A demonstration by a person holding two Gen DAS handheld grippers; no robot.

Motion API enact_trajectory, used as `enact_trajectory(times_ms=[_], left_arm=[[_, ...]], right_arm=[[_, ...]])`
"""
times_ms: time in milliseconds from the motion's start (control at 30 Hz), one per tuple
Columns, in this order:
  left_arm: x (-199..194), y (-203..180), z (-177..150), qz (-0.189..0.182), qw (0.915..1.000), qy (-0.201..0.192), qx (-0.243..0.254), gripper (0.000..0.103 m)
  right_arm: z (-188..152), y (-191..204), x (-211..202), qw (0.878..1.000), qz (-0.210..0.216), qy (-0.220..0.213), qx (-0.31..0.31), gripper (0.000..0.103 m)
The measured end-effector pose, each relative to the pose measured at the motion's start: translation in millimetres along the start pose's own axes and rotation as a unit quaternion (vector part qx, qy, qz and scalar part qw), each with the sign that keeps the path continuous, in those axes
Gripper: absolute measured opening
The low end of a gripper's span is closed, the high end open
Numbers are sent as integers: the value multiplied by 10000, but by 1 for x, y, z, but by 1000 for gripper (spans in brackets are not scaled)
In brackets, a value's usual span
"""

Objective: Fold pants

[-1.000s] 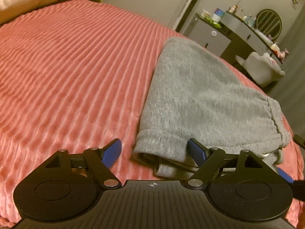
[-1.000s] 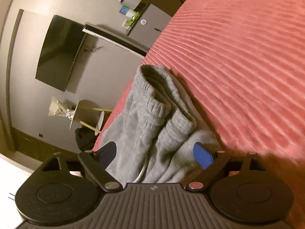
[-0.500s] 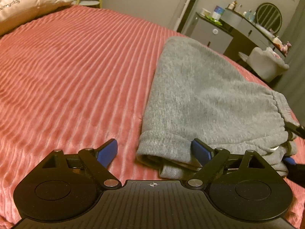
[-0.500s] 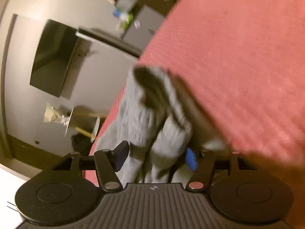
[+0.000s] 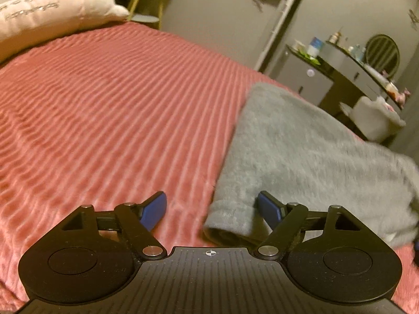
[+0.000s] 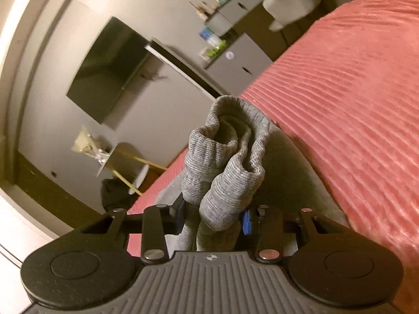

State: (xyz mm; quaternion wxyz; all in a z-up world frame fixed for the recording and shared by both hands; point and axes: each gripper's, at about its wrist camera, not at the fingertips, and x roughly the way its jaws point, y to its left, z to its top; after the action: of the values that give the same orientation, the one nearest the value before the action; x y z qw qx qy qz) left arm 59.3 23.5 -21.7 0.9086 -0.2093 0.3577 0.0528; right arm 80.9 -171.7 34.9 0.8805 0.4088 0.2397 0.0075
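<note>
The left fingers (image 5: 269, 205) are spread wide and are closing a little. One blue finger sits on the pants (image 5: 301, 151); the other is over the bare bed (image 5: 104, 110). Nothing is pinched there yet. The grey pants lie folded on the red bed, near its edge. The right fingers (image 6: 246, 221) are closing, and a thick bunch of the pants' cuffs (image 6: 225, 167) is being pinched between them and held up off the bed. For a neat fold, both layers should be caught by the left fingers too, and the cloth should be lifted evenly and laid flat.
</note>
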Motion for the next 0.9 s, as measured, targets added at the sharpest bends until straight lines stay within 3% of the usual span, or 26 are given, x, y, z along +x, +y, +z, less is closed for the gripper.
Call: enact_trajectory(times_ms=[100, 167, 267, 467, 567, 633, 667, 733, 767, 833, 900], left_arm=[[-3, 6, 1, 104, 9997, -51, -225, 83], [-8, 10, 3, 283, 9990, -193, -272, 82], [-11, 7, 2, 148, 9996, -212, -115, 82], [-15, -27, -11, -244, 9956, -345, 841, 84], [-11, -39, -18, -271, 9929, -124, 1151, 93], [2, -42, -21, -19, 9921, 224, 1231, 97], [7, -40, -23, 70, 9924, 355, 1179, 98], [10, -36, -22, 33, 9932, 503, 1052, 100], [9, -36, -22, 32, 9931, 522, 1050, 100], [6, -36, -24, 62, 9923, 538, 1117, 100], [6, -40, -23, 122, 9905, 576, 1244, 101]], right_arm=[[-5, -17, 15, 9938, -995, 386, -314, 48], [-4, -21, 9, 9958, -826, 334, -187, 52], [2, -7, -3, 9926, -1107, 92, -489, 69], [11, 5, -20, 9932, -1044, -217, -469, 70], [3, 23, -22, 9853, -1093, -452, -1235, 70], [-2, 33, -15, 9785, -1144, -438, -1660, 72], [-6, 32, -6, 9737, -1254, -388, -1863, 79], [-9, 23, 17, 9554, -2011, 72, -2162, 86], [-10, 12, 26, 9519, -2189, 319, -2119, 93], [-11, 2, 17, 9620, -2056, 252, -1781, 96], [-13, 9, 9, 9564, -2142, 158, -1977, 97]])
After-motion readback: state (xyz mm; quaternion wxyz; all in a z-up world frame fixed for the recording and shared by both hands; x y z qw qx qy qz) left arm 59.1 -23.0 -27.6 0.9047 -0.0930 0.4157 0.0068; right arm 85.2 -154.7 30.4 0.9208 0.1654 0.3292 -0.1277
